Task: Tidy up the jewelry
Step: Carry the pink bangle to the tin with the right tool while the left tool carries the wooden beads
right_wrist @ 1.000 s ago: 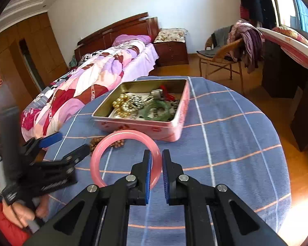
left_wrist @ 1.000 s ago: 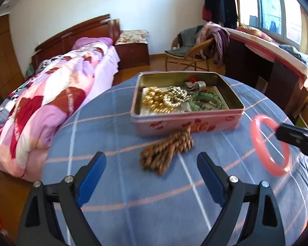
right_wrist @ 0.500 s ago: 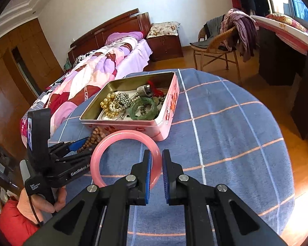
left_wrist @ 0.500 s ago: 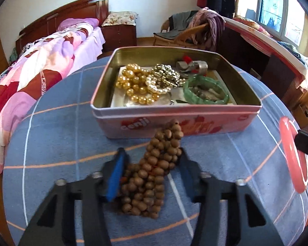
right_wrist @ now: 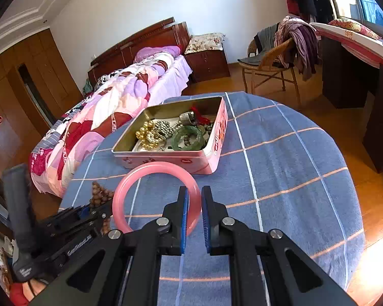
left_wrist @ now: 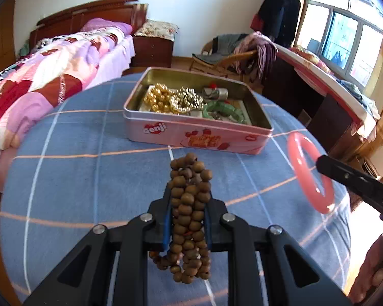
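My left gripper (left_wrist: 187, 199) is shut on a bunch of brown wooden bead strands (left_wrist: 189, 214) and holds it above the blue checked tablecloth (left_wrist: 76, 178). My right gripper (right_wrist: 192, 199) is shut on a pink bangle (right_wrist: 140, 178), also held above the cloth; the bangle also shows at the right of the left wrist view (left_wrist: 309, 170). An open pink tin (left_wrist: 196, 132) stands beyond both, holding gold beads (left_wrist: 158, 99), a green bangle (left_wrist: 222, 109) and other pieces. In the right wrist view the tin (right_wrist: 166, 156) lies ahead, and the left gripper with the wooden beads (right_wrist: 99, 196) is low on the left.
A bed with a pink patchwork quilt (left_wrist: 38, 81) runs along the table's left side. A wicker chair with clothes (right_wrist: 275, 58) and a dark desk (right_wrist: 349, 71) stand at the right. The round table's edge drops off to wooden floor (right_wrist: 370, 183).
My left gripper closed on the wooden beads and lifted them off the cloth. The right gripper kept hold of the pink bangle and barely moved.
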